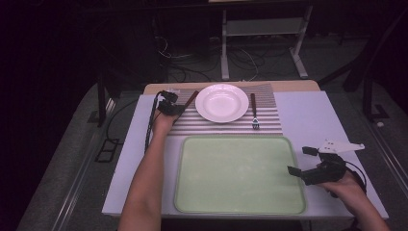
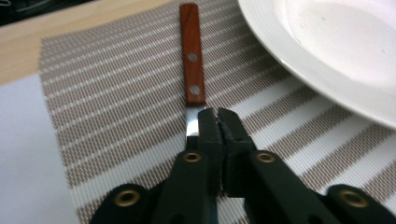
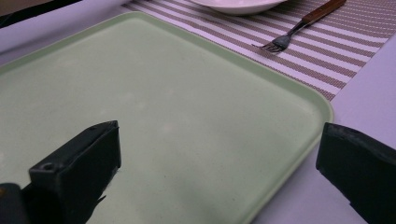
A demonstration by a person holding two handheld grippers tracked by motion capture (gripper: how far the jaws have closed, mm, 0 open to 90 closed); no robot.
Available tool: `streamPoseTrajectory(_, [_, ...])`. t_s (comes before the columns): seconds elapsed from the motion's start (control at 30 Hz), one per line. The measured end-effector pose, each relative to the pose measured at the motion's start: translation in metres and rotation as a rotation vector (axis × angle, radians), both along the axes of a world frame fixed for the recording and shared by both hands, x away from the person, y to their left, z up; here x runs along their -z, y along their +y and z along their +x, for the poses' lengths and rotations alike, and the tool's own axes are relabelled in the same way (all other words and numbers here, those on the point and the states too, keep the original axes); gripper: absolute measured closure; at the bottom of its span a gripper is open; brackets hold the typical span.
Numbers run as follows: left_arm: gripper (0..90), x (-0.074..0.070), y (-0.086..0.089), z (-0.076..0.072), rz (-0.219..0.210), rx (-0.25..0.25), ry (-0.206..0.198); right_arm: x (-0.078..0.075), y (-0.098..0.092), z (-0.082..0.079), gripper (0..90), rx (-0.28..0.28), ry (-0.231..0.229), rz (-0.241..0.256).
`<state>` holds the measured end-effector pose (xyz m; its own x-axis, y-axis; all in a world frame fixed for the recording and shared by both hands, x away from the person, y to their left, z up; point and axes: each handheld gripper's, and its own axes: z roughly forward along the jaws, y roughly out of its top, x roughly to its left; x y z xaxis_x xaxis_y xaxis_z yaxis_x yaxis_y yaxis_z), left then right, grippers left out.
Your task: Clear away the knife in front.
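Observation:
A knife with a brown wooden handle (image 1: 191,98) (image 2: 192,56) lies on the striped placemat (image 1: 226,127) (image 2: 116,93), just left of a white empty plate (image 1: 222,102) (image 2: 327,60). My left gripper (image 1: 179,109) (image 2: 214,122) is shut on the knife's metal blade, right below the handle. A wooden-handled fork (image 1: 253,111) (image 3: 299,28) lies on the mat to the right of the plate. My right gripper (image 1: 300,161) (image 3: 219,163) is open and holds nothing, low over the right edge of a pale green tray (image 1: 240,173) (image 3: 163,93).
The tray is bare and fills the front middle of the white tabletop (image 1: 308,115). Beyond the table's far edge are a dark floor, cables and a white metal stand (image 1: 262,43).

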<state>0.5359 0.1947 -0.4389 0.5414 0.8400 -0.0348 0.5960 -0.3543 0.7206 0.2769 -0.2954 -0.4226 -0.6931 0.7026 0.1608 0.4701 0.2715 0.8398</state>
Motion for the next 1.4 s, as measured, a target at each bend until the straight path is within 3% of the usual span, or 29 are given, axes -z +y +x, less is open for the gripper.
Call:
streamPoseTrajectory(0.2, [72.7,-0.005,-0.005,0.009,0.004,-0.025,-0.024,0.000,-0.001,0.000,0.1,0.001,0.001,0.003])
streamPoseTrajectory(0.4, [65.8,-0.005,-0.010,0.019,-0.001,-0.042,-0.028,-0.001,-0.002,0.000,0.1,0.004,-0.001,0.009])
streamPoseTrajectory(0.57, [65.7,-0.004,-0.014,0.024,0.007,-0.046,-0.018,-0.001,-0.003,0.000,0.1,0.005,0.000,0.015])
streamPoseTrajectory(0.83, [66.5,0.009,-0.021,0.028,0.060,-0.061,0.002,-0.001,-0.003,0.000,0.1,0.001,0.000,0.020])
streamPoseTrajectory(0.97, [68.9,0.010,-0.020,0.028,0.051,-0.062,0.002,-0.001,-0.003,0.000,0.1,-0.001,0.001,0.021])
streamPoseTrajectory(1.07, [75.9,0.010,-0.020,0.028,0.052,-0.053,0.003,-0.001,-0.003,0.000,0.1,-0.001,0.000,0.022])
streamPoseTrajectory(1.4, [76.9,0.011,-0.018,0.028,0.030,-0.059,0.004,-0.001,-0.001,-0.001,0.1,-0.003,0.001,0.020])
